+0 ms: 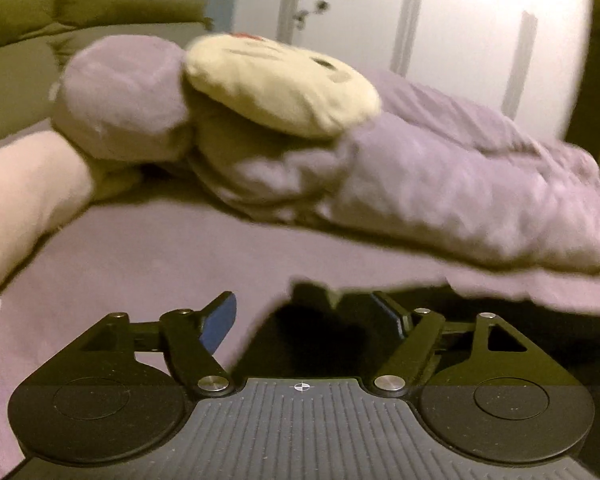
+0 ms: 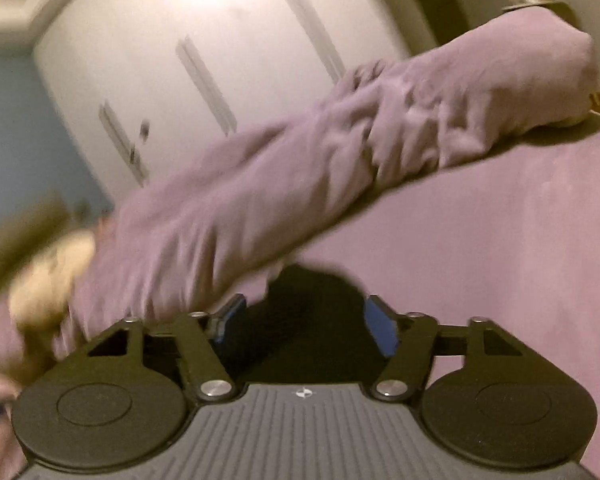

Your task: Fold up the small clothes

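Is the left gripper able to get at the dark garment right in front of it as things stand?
Probably yes: the left gripper is open, the dark garment lies between its fingers, and nothing covers it there.

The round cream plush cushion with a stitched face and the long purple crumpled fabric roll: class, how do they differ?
The round cream plush cushion is pale, the long purple crumpled fabric roll lilac. The cushion is a smooth flat disc; the roll is elongated and wrinkled. The cushion carries face markings; the roll is plain. Both are soft and lie on the purple bed sheet.

Left gripper (image 1: 306, 320) fingers (image 1: 220, 322) spread — dark garment (image 1: 300, 336) between, purple bedsheet (image 1: 140, 248) beyond.
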Available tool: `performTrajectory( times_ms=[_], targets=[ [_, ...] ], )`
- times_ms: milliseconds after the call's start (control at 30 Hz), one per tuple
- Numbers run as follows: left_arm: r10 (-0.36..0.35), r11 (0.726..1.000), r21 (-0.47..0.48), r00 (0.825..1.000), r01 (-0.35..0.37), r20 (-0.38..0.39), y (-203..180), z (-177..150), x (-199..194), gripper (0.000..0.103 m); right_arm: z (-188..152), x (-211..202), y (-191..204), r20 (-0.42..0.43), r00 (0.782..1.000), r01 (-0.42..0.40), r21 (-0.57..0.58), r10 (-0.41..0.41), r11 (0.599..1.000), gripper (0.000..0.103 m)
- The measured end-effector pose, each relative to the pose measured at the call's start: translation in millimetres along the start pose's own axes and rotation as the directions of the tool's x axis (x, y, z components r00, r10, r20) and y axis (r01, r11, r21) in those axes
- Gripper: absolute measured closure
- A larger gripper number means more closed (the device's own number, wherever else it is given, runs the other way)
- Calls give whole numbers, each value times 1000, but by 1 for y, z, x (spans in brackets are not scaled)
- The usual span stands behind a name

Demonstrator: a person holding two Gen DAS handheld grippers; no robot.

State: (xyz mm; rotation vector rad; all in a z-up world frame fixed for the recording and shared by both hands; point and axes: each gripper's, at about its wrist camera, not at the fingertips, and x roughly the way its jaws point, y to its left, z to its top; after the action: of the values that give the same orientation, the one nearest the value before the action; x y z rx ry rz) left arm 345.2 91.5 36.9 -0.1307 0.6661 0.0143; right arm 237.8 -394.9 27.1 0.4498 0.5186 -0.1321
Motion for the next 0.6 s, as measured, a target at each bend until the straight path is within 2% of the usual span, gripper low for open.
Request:
performTrajectory(
  times_ms=[133,233,333,400,467,533,600],
  targets=[
    [-80,991,96,989,93,-125,-39,-43,6,22,-34,6,24,-102,994,-38,-103,27,994,57],
    [-80,979,171,981,110,-177,-59,-58,20,22,-45,11,41,-138,990,-53,-179,28,982,57],
    [-50,970,228,984,89,-169,-68,-52,39,22,-45,22,43,-153,988,-12,-243,-26,970,59],
    [-31,972,224,986,67,-162,-71,-44,50,22,-43,28,42,-160,986,10,-246,-51,969,60],
    [-13,981,190,988,42,-155,-70,-36,62,22,-36,30,51,-122,991,18,-252,-51,968,60],
    [-25,985,162,986,52,-162,-70,-32,73,22,-33,39,64,-124,992,-26,-262,-7,965,60],
    [-17,982,183,988,45,-151,-76,-33,81,22,-37,61,79,-163,987,-50,-289,2,956,59]
  ],
)
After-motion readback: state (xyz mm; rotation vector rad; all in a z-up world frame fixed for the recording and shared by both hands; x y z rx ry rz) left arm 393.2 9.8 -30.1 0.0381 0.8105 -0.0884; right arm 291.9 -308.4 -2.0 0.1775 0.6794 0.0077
